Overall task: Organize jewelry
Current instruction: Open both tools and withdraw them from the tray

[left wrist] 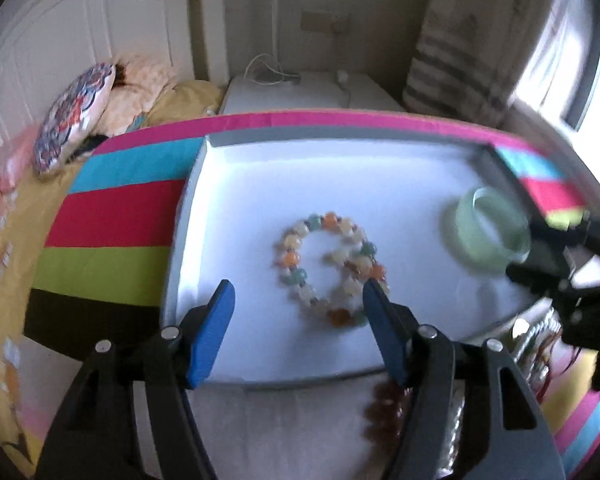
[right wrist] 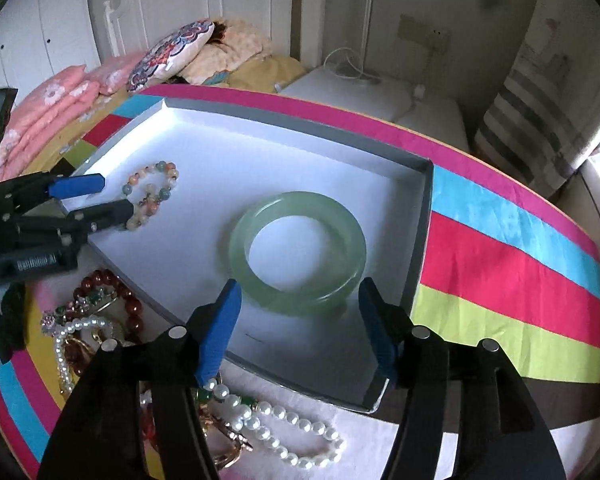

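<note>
Two bracelets lie in the white tray (right wrist: 418,216): a green bangle (right wrist: 298,252) flat at 12 o'clock, just ahead of the right gripper (right wrist: 298,308), and a beaded bracelet (left wrist: 330,268) at 12 to 1 o'clock from the left gripper (left wrist: 298,300). Both sets of jaws stand open, holding nothing. Pearls (right wrist: 272,420) and other loose pieces wait outside the tray at 6 to 7 o'clock in the right view, nearer the right gripper, I judge.

Home bedroom, white headboard (right wrist: 188,12), pillows (right wrist: 172,54), bedside cabinet (right wrist: 340,88)
</note>
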A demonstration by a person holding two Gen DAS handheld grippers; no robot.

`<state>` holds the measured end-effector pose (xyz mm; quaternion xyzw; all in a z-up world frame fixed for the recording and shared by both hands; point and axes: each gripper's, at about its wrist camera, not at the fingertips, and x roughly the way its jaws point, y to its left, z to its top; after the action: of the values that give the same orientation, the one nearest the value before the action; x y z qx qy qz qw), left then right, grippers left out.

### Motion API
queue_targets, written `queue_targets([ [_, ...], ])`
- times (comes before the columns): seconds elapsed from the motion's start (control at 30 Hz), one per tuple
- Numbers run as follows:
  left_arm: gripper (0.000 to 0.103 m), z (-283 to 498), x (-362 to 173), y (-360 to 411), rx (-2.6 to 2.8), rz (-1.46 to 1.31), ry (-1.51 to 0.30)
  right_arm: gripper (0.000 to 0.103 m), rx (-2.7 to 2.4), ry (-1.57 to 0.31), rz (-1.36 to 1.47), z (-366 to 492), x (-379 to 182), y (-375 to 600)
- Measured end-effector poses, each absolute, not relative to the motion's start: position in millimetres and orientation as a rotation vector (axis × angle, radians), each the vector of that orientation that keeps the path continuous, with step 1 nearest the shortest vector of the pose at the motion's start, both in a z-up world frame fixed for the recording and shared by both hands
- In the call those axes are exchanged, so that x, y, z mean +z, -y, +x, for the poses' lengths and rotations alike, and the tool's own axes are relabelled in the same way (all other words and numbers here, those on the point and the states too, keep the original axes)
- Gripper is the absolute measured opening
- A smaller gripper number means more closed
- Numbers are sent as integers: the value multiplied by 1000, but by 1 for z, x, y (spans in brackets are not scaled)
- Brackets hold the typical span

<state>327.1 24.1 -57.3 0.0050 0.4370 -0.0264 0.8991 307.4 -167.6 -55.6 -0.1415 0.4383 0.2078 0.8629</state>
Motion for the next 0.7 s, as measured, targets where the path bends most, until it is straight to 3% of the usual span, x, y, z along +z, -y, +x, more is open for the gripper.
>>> queue_targets([
  [0.7, 66, 191, -60, 21, -124, 15, -861, 56, 412, -854, -207, 166, -59, 213],
])
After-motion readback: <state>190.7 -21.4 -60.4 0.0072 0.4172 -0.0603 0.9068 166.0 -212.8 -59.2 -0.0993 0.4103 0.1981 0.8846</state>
